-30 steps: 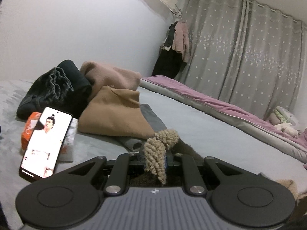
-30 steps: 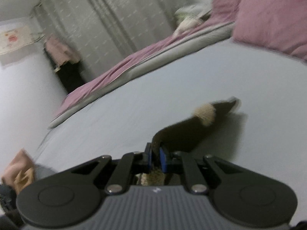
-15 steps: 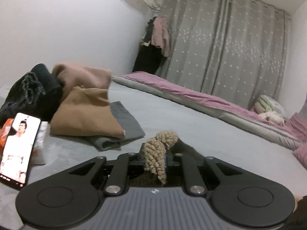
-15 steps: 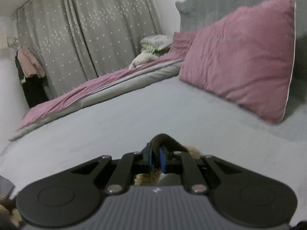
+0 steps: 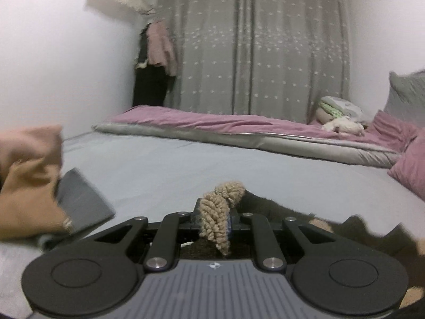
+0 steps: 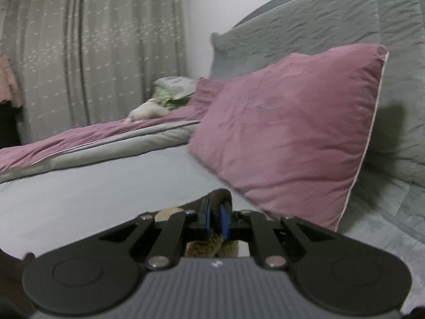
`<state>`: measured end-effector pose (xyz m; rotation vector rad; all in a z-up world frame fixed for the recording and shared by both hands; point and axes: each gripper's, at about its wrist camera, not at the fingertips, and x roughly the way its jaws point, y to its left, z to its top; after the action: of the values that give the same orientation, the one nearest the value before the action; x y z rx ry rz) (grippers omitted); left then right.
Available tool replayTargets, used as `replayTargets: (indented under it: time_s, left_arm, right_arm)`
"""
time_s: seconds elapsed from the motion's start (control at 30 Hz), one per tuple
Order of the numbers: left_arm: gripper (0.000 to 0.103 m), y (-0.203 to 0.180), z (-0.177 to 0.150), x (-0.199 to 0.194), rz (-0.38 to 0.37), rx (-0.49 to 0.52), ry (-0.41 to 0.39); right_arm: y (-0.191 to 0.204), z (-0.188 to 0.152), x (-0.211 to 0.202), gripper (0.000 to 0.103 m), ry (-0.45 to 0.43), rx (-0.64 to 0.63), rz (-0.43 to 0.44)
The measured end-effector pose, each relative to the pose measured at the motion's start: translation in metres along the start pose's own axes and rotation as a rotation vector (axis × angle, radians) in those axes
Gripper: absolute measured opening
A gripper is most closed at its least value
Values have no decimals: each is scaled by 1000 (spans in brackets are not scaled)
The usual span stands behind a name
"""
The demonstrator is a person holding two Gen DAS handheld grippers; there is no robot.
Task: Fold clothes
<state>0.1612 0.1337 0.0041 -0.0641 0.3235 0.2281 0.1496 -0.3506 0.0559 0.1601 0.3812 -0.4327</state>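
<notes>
Both grippers pinching one dark garment, held up over the bed.
Left gripper [image 5: 214,219] fingers clenched on its tan fleecy trim [image 5: 221,207]; right gripper [image 6: 215,222] clamps the dark garment [image 6: 219,199]. Step, likely: spreading it out. Next: lay it flat on the bed [image 5: 186,164] ahead of the fingers.

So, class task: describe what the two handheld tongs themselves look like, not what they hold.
Both the left tongs and right tongs look alike: matte black bodies with two round discs, a grey ribbed centre panel bearing a small white logo, black linkage bars with silver rivets, and blue pads inside the fingers. No cables or sleeves show.
</notes>
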Motion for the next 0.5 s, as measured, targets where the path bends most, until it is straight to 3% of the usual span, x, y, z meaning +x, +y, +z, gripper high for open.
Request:
replayTargets:
  time_s: [0.17,0.37,0.5]
  left_arm:
    - [15,-29,3,39,6,54,8]
    - [15,-52,-10,79,51,125,15]
    - [15,-54,-20,103,79,125,61]
  right_arm:
    - [-13,1,39,8,-10,13,-32]
    - [-5,-19,71,8,7,-26,-20]
    - [6,-37,86,8,29,-67,-12]
